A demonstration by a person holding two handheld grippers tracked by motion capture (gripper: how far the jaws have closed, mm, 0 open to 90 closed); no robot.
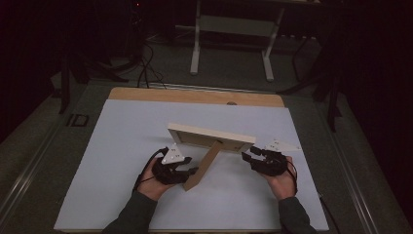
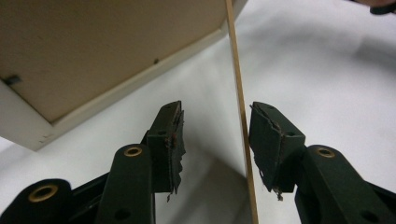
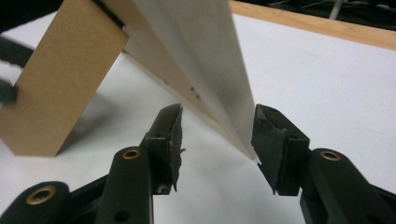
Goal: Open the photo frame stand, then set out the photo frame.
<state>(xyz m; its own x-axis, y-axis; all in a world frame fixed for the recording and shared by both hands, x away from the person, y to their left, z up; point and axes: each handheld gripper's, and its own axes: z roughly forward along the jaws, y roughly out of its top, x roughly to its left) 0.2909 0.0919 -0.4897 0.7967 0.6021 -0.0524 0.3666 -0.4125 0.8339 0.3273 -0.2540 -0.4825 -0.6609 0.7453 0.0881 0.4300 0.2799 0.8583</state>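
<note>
Both grippers are spread: my left gripper (image 1: 191,171) straddles the stand (image 1: 202,165), my right gripper (image 1: 247,157) brackets the frame (image 1: 211,136) corner. It stands mid-counter (image 1: 122,146). I judge I'm setting it up; next, pinch the stand gently without tipping.

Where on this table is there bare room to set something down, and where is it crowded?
The white table top is bare left of the picture frame, across the far strip up to the wooden edge, and along the near edge between the sleeves. It is crowded mid-table, where the left gripper straddles the frame's stand and the right gripper flanks the frame's corner.
</note>
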